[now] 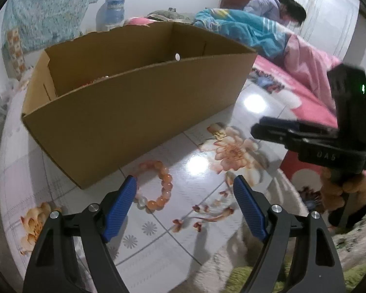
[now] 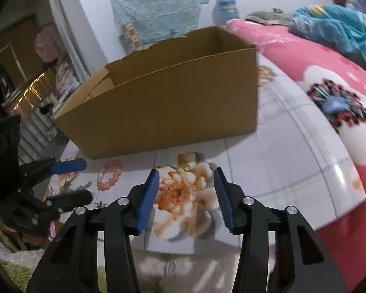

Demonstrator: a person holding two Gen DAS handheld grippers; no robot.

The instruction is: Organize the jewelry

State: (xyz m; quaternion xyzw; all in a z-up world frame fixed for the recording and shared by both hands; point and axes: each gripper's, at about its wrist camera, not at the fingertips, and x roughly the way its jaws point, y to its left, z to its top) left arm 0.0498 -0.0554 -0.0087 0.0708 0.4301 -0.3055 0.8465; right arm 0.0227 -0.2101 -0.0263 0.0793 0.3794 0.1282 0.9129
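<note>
While lying flat, bead bracelet (image 1: 153, 185) beside box (image 1: 134, 112), left gripper (image 1: 183, 207) spread, right gripper (image 2: 186, 200) half-spread, both empty.

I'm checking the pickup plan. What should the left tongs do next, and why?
Probably shift slightly left and lower, so the open left tongs straddle the orange bead bracelet. It lies on the table before the cardboard box, only beside the left pad, not gripped.

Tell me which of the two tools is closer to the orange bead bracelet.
The left tool: the bracelet lies on the table right by its left finger, in front of the cardboard box. The right tool hangs over the printed flower, farther away.
</note>
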